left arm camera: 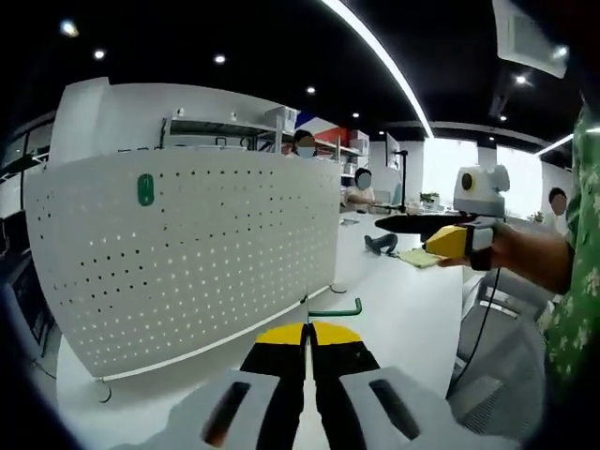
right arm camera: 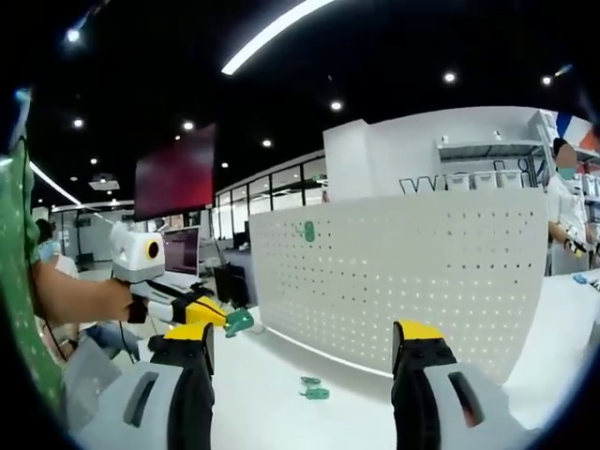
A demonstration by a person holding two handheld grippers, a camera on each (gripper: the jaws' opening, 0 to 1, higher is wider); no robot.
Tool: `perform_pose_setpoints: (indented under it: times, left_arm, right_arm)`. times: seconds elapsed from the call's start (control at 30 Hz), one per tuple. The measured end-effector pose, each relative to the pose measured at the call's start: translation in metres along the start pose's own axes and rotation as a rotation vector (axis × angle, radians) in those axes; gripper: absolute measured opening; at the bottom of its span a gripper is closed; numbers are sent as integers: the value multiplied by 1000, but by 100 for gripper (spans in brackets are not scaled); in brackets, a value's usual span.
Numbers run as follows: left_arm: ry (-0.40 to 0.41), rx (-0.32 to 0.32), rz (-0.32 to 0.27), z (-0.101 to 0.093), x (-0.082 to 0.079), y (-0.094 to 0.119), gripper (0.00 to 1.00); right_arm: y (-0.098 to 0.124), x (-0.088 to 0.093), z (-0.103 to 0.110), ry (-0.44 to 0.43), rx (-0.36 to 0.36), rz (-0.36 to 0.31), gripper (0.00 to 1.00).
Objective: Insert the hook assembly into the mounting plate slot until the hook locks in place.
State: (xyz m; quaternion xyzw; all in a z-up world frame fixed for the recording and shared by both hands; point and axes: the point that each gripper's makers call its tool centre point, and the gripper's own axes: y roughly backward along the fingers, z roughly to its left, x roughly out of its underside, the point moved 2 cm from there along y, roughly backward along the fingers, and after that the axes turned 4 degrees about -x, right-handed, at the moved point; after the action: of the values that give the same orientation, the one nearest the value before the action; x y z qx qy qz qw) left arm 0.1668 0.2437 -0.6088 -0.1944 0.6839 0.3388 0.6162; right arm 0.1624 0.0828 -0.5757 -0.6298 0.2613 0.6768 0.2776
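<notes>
1. Left gripper view: the left gripper [left arm camera: 307,328] is seen with its jaws pressed together on a green hook [left arm camera: 335,310]. The hook's thin bar runs to the right of the jaw tips and ends in an upturned bend.
2. A white pegboard [left arm camera: 216,253] is seen upright on a white table [left arm camera: 403,319], just beyond the held hook. The hook is not yet in the board.
3. A small green piece [left arm camera: 145,189] is seen fixed in the pegboard's upper left area.
4. The right gripper [left arm camera: 450,242] is seen at the right, held in a hand [left arm camera: 506,248], well apart from the board.
5. Right gripper view: the right gripper [right arm camera: 302,347] is seen with its jaws wide apart and nothing between them.
6. A second green hook [right arm camera: 313,387] is seen lying on the table [right arm camera: 272,394], in front of the pegboard [right arm camera: 403,272] and between the jaws in this view.
7. The left gripper [right arm camera: 202,311] is seen at the left, closed on its green hook [right arm camera: 238,322].
8. The green piece [right arm camera: 308,231] is seen on the board's upper left.
</notes>
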Motion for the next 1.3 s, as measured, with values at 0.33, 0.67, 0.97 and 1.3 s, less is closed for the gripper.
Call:
perform_pose_setpoints:
  times: [0.33,0.67,0.97,1.3]
  left_arm:
    - [-19,63,-21,-15,-18,16,1]
    - [-41,126,-26,-29,-26,26,1]
    - [-37,199,-31,-42,-30,33,1]
    - [-1,263,-48,-54,-33,35,1]
  right_arm:
    - [1,-7,12,21,-40,-4,69]
    - [-1,-17,28,51,-131,9,50]
    - [-2,-18,51,27,-243,29,32]
    - [-4,-18,65,3,-328,40,21]
